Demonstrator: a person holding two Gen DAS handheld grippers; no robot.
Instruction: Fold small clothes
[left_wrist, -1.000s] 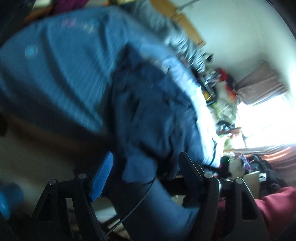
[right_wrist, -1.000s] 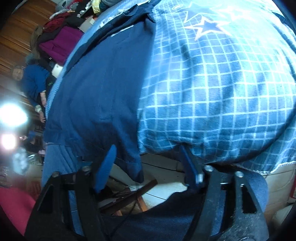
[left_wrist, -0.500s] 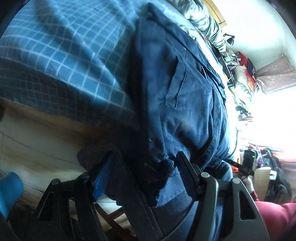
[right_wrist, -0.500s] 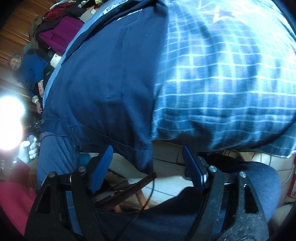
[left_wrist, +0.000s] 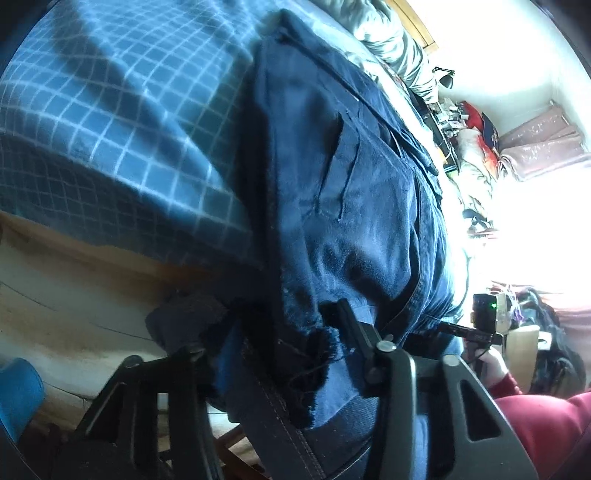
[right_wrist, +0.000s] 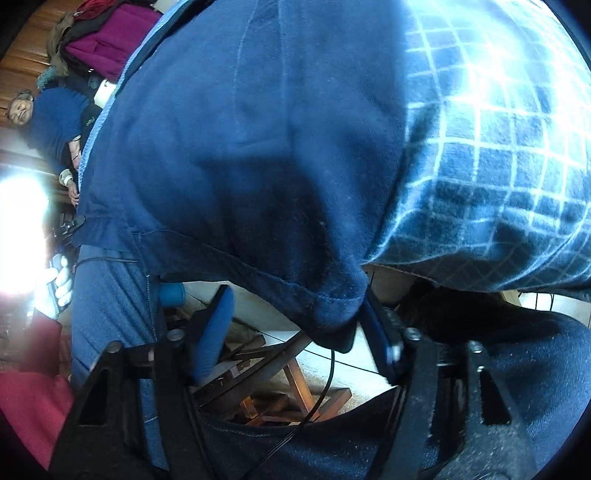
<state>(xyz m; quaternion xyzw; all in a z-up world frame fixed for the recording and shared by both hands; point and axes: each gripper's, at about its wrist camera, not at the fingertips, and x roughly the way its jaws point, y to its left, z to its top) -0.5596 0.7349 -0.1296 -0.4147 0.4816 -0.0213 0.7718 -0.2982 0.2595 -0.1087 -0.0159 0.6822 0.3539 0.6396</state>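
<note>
A small dark navy garment (left_wrist: 351, 206) lies on a blue checked blanket (left_wrist: 110, 129), and its frayed hem hangs over the bed's edge. My left gripper (left_wrist: 273, 339) is open with that hem draped between its fingers; cloth hides the left finger. In the right wrist view the same garment (right_wrist: 240, 147) fills the middle, beside the checked blanket (right_wrist: 498, 147). My right gripper (right_wrist: 299, 328) is open around the stitched hem corner, which sits close to the right finger (right_wrist: 380, 339). The blue left pad (right_wrist: 218, 332) stands apart from the cloth.
A person's denim-clad leg (left_wrist: 295, 424) and red sleeve (left_wrist: 546, 424) are close below the grippers. A wooden stool (right_wrist: 295, 387) stands on the floor under the bed edge. Another person in blue (right_wrist: 55, 122) sits at far left, near magenta clothes (right_wrist: 110, 48).
Both grippers have closed in on the garment's hanging hem at the bed edge. The hem now sits between each pair of fingers, and cloth covers the left gripper's blue pad.
</note>
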